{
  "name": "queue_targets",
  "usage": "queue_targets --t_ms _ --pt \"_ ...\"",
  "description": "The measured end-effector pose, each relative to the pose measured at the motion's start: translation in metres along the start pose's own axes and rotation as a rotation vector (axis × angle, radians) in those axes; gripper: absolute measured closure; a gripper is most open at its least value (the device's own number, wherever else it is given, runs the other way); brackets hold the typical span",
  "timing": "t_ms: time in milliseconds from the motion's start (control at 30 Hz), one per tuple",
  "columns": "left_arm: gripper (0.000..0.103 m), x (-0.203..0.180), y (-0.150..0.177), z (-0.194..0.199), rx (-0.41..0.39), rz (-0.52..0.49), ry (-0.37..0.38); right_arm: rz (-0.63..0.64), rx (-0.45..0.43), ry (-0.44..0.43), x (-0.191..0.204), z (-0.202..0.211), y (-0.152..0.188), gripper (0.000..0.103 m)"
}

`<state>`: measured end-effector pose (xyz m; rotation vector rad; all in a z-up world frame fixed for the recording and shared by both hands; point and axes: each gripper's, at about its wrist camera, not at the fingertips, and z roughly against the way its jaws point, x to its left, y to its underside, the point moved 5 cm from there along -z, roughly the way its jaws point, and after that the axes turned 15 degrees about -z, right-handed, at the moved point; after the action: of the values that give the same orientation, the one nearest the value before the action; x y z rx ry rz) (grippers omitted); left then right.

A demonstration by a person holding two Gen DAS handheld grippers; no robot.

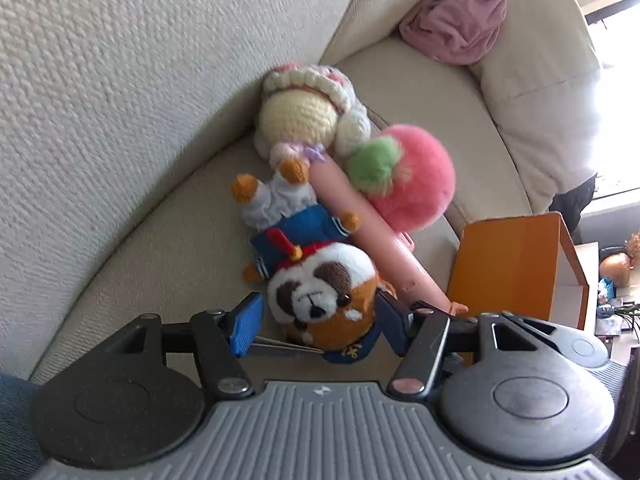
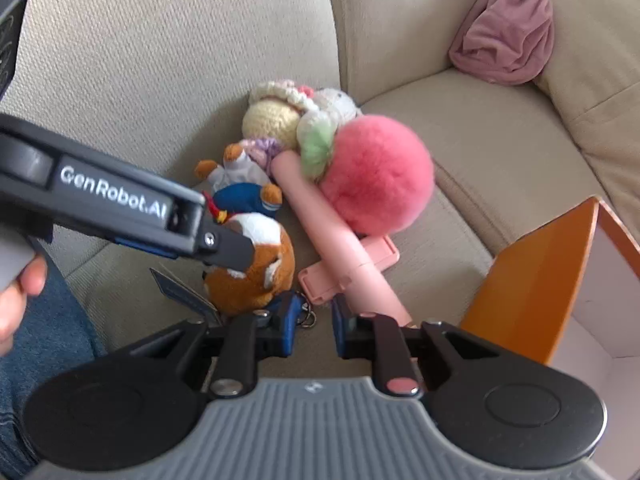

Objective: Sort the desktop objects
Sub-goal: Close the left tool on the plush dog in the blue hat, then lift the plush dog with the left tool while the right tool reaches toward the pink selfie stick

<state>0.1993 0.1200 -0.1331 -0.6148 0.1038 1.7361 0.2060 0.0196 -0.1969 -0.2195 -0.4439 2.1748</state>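
A red panda plush (image 1: 320, 300) in a blue sailor suit lies on the beige sofa seat (image 1: 160, 240). My left gripper (image 1: 318, 322) is open, its blue pads on either side of the plush's head, the left pad a little apart from it. In the right wrist view one of its black fingers (image 2: 228, 248) rests over that head (image 2: 256, 272). My right gripper (image 2: 316, 322) is open by a narrow gap above a small key ring (image 2: 308, 320). A pink stick (image 2: 340, 248) with a flat clamp passes just to its right. A pink fluffy ball (image 2: 380, 176) and a crocheted doll (image 2: 272, 120) lie behind.
An orange box (image 2: 532, 280) with a white inside stands open at the right. A crumpled pink cloth (image 2: 508, 28) lies at the back against a cushion (image 2: 592, 80). A person's hand (image 2: 16, 296) and jeans-clad leg (image 2: 48, 340) are at the left.
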Motion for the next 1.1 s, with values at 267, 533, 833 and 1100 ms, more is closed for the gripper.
queue_targets --t_ms 267,533,833,1100 --pt "0.031 -0.001 0.003 -0.003 0.016 -0.003 -0.017 -0.062 0.041 -0.112 0.009 -0.004 0.002 0.101" --pt "0.027 0.0 0.004 -0.003 0.021 -0.024 -0.061 -0.131 0.07 -0.205 0.015 -0.001 0.01 0.1" --pt "0.026 -0.001 0.007 -0.005 0.034 -0.047 -0.052 -0.056 0.059 -0.226 0.042 0.004 0.015 0.099" --pt "0.037 -0.006 0.007 -0.008 0.018 -0.119 -0.083 -0.017 0.048 -0.125 0.016 0.02 0.017 0.096"
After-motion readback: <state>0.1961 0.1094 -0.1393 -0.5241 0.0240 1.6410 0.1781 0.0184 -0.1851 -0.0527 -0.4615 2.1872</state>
